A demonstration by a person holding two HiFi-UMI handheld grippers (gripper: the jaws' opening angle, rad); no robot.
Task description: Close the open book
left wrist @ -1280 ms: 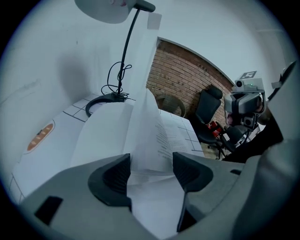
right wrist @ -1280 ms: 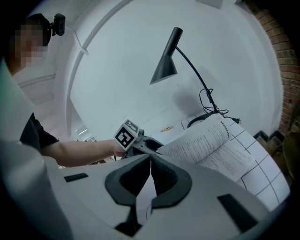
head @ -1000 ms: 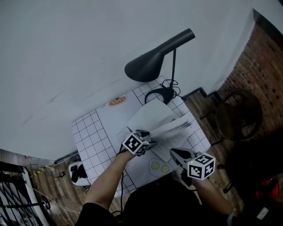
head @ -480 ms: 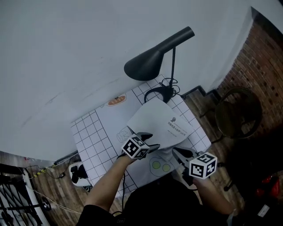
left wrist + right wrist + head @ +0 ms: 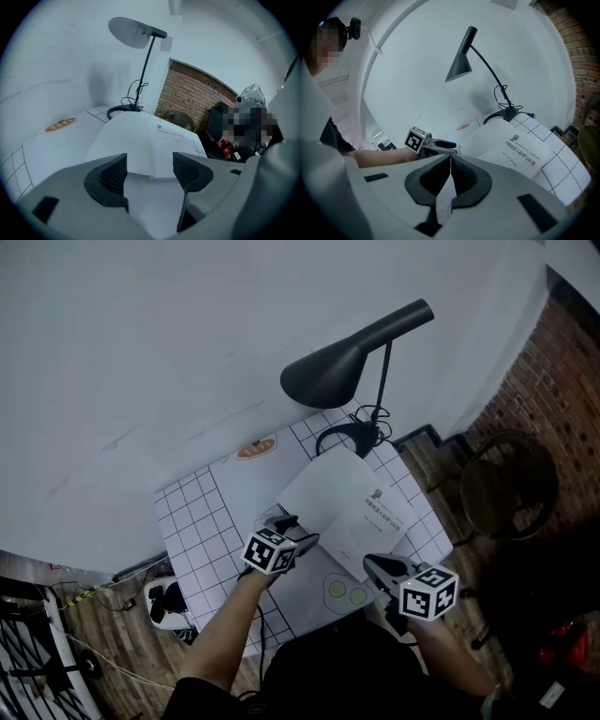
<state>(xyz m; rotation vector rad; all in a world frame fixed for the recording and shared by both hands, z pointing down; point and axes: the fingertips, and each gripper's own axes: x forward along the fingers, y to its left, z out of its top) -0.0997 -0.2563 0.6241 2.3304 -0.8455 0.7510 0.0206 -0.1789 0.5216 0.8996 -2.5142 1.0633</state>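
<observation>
The book (image 5: 347, 502) lies shut on the table with its white printed cover up; it also shows as the book (image 5: 145, 140) and the book (image 5: 520, 145). My left gripper (image 5: 298, 536) sits at the book's near left corner, jaws open and empty. In the left gripper view, the left gripper (image 5: 149, 164) frames that corner just beyond its fingertips. My right gripper (image 5: 371, 565) hovers at the book's near right side, apart from it. In the right gripper view, the right gripper (image 5: 450, 161) has its jaws pressed together on nothing, and the left gripper (image 5: 440, 144) shows ahead.
A black desk lamp (image 5: 342, 371) leans over the table's far side, its base and cord behind the book. The white grid mat (image 5: 197, 521) carries an orange print (image 5: 255, 448) and green circles (image 5: 342, 592). A round chair (image 5: 506, 486) stands at the right.
The raised cover and pages have come down, so the book now lies flat and shut. My left gripper has drawn back left, off the cover. The right gripper has barely moved.
</observation>
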